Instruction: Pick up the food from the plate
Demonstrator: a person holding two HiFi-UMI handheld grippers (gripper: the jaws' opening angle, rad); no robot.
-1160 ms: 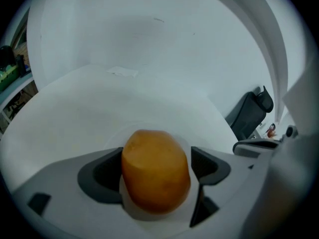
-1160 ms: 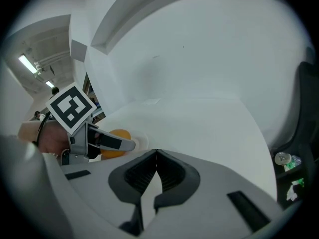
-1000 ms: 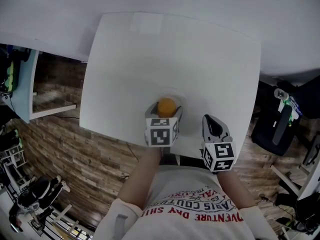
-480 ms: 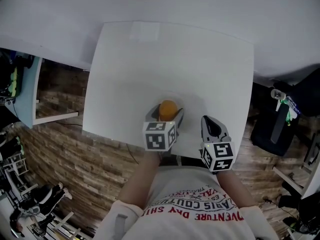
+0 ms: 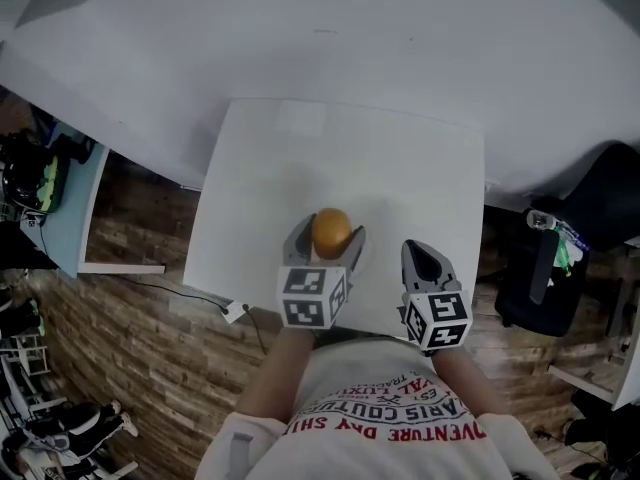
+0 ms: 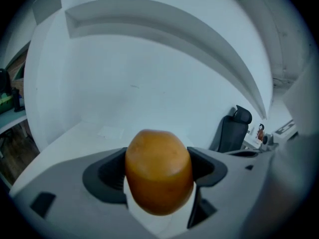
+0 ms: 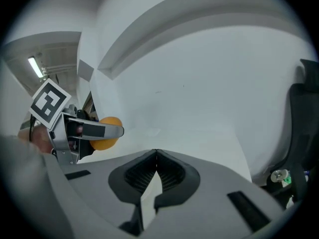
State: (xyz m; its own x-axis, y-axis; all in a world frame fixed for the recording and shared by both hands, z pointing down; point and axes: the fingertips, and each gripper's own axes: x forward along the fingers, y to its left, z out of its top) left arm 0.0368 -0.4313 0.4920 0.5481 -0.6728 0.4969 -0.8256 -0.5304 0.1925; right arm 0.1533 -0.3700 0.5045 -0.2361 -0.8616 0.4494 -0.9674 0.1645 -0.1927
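A round orange-brown piece of food (image 5: 331, 229) sits between the jaws of my left gripper (image 5: 329, 240), which is shut on it and holds it up above the white table (image 5: 410, 173). In the left gripper view the food (image 6: 158, 168) fills the gap, with both pads pressed against its sides. My right gripper (image 5: 424, 259) hovers over the table's near edge, just right of the left one, shut with nothing in it (image 7: 156, 156). Its camera sees the left gripper (image 7: 89, 132) and the food (image 7: 108, 138) to its left. I cannot make out the white plate against the white table.
A black office chair (image 5: 590, 203) stands right of the table, with a green-tipped object (image 5: 556, 253) beside it. A light blue shelf unit (image 5: 62, 193) is at the left over wooden flooring (image 5: 130, 348). A white wall runs behind the table.
The left gripper has lifted the food up off the table towards the camera. The table looks smaller and farther in the head view. The right gripper has stayed shut beside it.
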